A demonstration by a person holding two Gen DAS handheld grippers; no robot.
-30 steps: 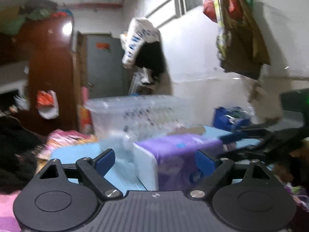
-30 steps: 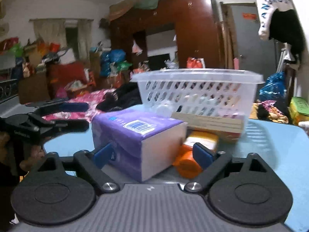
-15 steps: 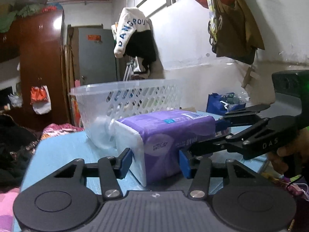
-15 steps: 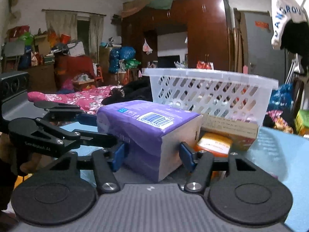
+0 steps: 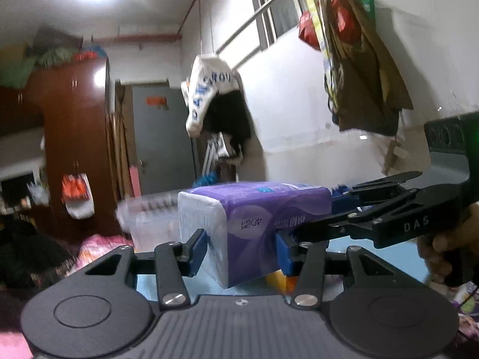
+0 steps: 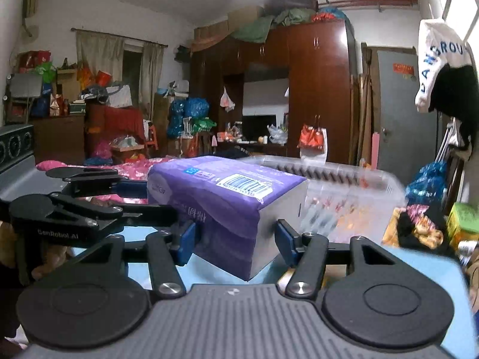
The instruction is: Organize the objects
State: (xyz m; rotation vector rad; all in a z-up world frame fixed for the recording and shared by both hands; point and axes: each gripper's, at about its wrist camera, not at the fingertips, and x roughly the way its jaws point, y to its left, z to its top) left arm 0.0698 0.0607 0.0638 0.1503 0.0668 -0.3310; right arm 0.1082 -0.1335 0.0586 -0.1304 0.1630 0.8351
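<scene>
Both grippers, left (image 5: 241, 246) and right (image 6: 235, 239), pinch tissue pack (image 5: 254, 221) from opposite ends, above blue table (image 6: 419, 266); basket (image 6: 353, 191) behind.

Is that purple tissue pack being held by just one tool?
No, both tools grip the purple tissue pack: the left tool at one end and the right tool at the other.

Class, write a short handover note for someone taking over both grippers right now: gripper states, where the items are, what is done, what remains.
Left gripper: shut on one end of the purple tissue pack.
Right gripper: shut on the other end of the same pack.
The pack is held in the air above the blue table, in front of the white plastic basket. An orange item lies on the table below the pack.
Done: pack gripped and raised.
Left: probably carry it into the basket, release, then handle the orange item.
</scene>
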